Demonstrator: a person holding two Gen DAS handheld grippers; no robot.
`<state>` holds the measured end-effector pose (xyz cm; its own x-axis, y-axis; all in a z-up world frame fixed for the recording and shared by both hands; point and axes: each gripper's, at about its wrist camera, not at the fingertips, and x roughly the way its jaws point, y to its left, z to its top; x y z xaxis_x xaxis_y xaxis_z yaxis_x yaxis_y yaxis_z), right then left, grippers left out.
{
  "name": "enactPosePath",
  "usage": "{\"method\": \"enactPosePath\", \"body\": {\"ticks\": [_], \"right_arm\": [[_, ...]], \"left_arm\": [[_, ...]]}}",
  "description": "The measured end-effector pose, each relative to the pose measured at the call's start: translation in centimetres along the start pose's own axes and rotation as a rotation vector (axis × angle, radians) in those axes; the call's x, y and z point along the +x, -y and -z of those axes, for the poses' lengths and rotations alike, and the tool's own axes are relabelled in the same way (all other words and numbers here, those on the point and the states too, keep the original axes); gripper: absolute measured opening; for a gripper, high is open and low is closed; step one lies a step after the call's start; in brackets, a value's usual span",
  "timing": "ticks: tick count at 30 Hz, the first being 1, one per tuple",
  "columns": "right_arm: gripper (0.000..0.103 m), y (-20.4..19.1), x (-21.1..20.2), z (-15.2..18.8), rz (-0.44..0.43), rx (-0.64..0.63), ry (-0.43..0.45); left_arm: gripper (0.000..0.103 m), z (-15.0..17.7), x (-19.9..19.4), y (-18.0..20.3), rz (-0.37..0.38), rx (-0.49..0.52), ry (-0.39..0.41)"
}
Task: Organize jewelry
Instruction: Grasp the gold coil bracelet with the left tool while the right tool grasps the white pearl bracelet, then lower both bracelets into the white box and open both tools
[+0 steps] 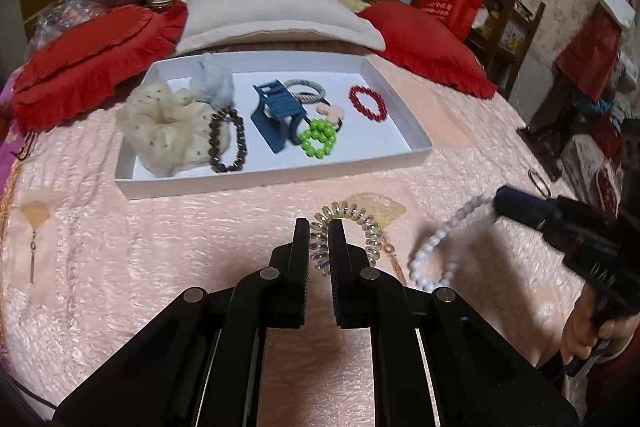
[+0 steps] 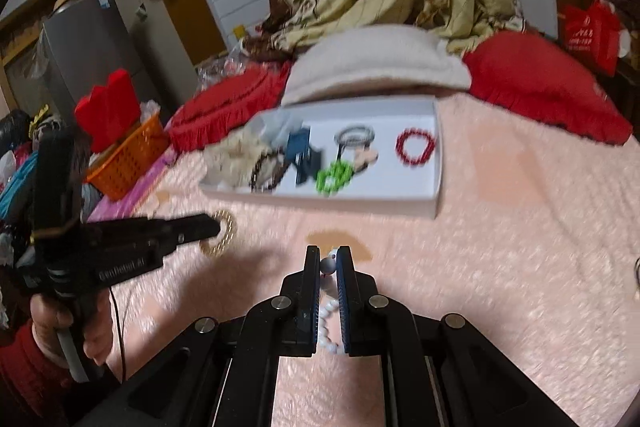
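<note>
My left gripper is shut on a clear spiral hair tie just above the pink bedspread; the left gripper also shows in the right wrist view. My right gripper is shut on a white bead bracelet, which hangs from the right gripper in the left wrist view, where the bracelet droops toward the bed. A white tray ahead holds a cream scrunchie, a dark bead bracelet, a blue claw clip, a green bead bracelet and a red bead bracelet.
Red cushions and a beige pillow lie behind the tray. An earring lies on the bedspread at left. A black hair band lies at the right. An orange basket stands beside the bed.
</note>
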<state>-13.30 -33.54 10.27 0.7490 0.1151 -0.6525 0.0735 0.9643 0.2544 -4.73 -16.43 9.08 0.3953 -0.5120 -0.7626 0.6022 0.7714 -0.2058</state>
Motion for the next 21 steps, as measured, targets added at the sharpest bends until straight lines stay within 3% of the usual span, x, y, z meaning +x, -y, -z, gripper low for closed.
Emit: {"method": "enactPosePath", "body": {"ticks": [13,16,21], "right_arm": [[0.007,-1.2,-1.2,-9.6,0.066,-0.052,0.125],[0.007,-1.0,0.6,-11.2,0.092,-0.044,0.111],[0.007,0.1,5.1,-10.9,0.152,-0.033,0.038]], "left_arm": [[0.008,-4.9,1.2,-3.1,-0.031,-0.105,0.027],[0.008,-6.0,2.7,-3.7,-0.039,-0.134,0.008],[0.008,-6.9,6.1,-4.3,-0.061,-0.146,-0.053]]}}
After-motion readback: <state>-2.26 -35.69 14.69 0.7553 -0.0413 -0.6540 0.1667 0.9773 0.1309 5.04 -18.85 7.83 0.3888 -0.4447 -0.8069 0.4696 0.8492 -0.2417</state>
